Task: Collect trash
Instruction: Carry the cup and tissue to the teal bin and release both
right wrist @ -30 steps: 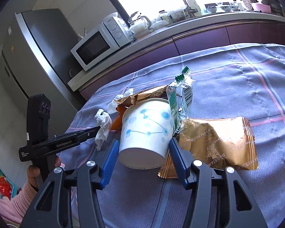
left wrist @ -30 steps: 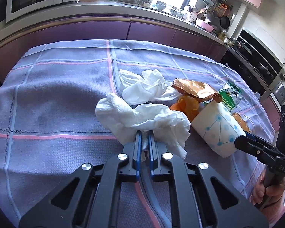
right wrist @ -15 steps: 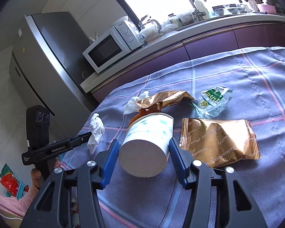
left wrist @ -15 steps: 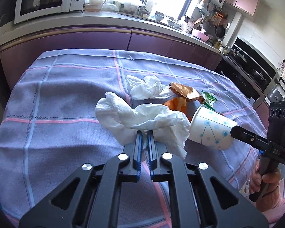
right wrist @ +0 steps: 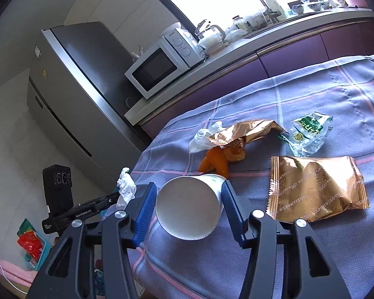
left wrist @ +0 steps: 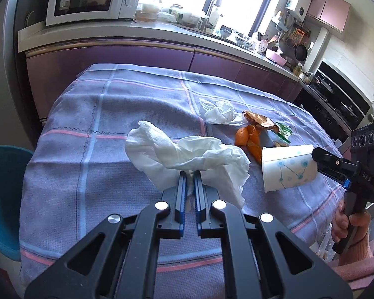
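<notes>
Both hands are loaded, so the step in hand looks like the carry-off: two pieces of trash are lifted and need a place to go. The left tongs [left wrist: 190, 174] are nearly closed, pinching a crumpled white tissue [left wrist: 187, 157] that hangs clear above the near left part of the worktop [left wrist: 107, 114]. The right tongs [right wrist: 187, 199] stand about half wide, pressed on both sides of a white paper cup [right wrist: 189, 208] with blue dots, held on its side with its base toward the wrist camera, just above the near edge of the cloth.

Left on the worktop are a second tissue [left wrist: 218, 112] at the far middle, orange peel [right wrist: 217, 160] just beyond the cup, a torn gold wrapper [right wrist: 244, 132] touching the peel, a green and clear wrapper [right wrist: 309, 130] to the far right, and a gold snack bag [right wrist: 314, 186] at the near right.

The next move probably calls for bringing tissue and cup to a bin; a teal container [left wrist: 2, 199] shows at the left edge, though whether it is the bin I cannot tell. The cup is light and smooth, so it could slip if the grip eases.
</notes>
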`<action>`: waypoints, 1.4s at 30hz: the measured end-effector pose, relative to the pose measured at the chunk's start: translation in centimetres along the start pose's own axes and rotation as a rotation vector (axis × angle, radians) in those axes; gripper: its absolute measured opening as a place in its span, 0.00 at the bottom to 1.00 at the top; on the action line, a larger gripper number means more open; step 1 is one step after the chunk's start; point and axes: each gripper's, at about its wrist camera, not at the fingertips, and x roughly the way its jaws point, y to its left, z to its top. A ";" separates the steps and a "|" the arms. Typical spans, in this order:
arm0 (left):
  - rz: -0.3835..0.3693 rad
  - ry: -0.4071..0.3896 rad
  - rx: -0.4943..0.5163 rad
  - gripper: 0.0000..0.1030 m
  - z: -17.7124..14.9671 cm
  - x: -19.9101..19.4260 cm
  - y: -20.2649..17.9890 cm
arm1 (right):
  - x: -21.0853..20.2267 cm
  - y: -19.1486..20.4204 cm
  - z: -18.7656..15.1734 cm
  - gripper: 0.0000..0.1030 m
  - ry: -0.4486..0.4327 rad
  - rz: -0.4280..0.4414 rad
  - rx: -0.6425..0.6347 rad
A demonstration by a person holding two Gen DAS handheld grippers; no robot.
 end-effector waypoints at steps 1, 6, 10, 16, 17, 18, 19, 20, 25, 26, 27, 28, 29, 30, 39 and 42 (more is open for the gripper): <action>0.004 -0.002 -0.002 0.06 0.0 -0.1 0.1 | 0.2 0.2 0.1 0.50 0.002 0.013 0.003; 0.027 -0.017 -0.011 0.06 -0.3 -1.5 1.2 | 1.2 1.1 0.2 0.50 0.014 0.055 0.006; 0.042 -0.028 -0.023 0.06 -0.8 -2.5 2.0 | 2.2 1.9 0.6 0.50 0.028 0.104 0.013; 0.074 -0.037 -0.041 0.06 -1.5 -4.0 3.6 | 4.1 3.8 1.3 0.50 0.055 0.156 -0.016; 0.079 -0.041 -0.044 0.06 -1.6 -4.3 3.8 | 4.5 4.1 1.4 0.50 0.059 0.166 -0.021; 0.082 -0.044 -0.047 0.06 -1.7 -4.6 4.1 | 4.8 4.3 1.5 0.50 0.063 0.173 -0.027; 0.085 -0.048 -0.050 0.06 -1.7 -4.9 4.4 | 5.0 4.6 1.5 0.50 0.067 0.179 -0.031; 0.091 -0.051 -0.053 0.06 -1.8 -5.2 4.7 | 5.4 4.9 1.6 0.50 0.071 0.187 -0.033; 0.117 -0.061 -0.065 0.06 -1.9 -6.3 5.9 | 7.3 6.4 2.0 0.50 0.097 0.229 -0.050; 0.125 -0.065 -0.068 0.06 -2.0 -6.5 6.2 | 7.7 6.7 2.1 0.50 0.103 0.235 -0.052; 0.130 -0.067 -0.072 0.06 -2.1 -6.8 6.5 | 8.2 7.0 2.2 0.50 0.111 0.246 -0.050; 0.136 -0.070 -0.076 0.06 -2.1 -7.1 6.8 | 8.7 7.3 2.3 0.50 0.118 0.260 -0.048; 0.147 -0.073 -0.080 0.06 -2.1 -7.3 7.2 | 9.2 7.7 2.4 0.50 0.124 0.268 -0.053; 0.159 -0.076 -0.086 0.06 -2.2 -7.6 7.6 | 9.7 8.2 2.5 0.50 0.131 0.275 -0.061; 0.246 -0.105 -0.163 0.06 -2.5 -10.3 12.5 | 14.9 13.1 2.7 0.50 0.212 0.368 -0.123; 0.291 -0.107 -0.189 0.06 -2.7 -10.9 14.5 | 16.7 14.8 2.6 0.50 0.236 0.390 -0.143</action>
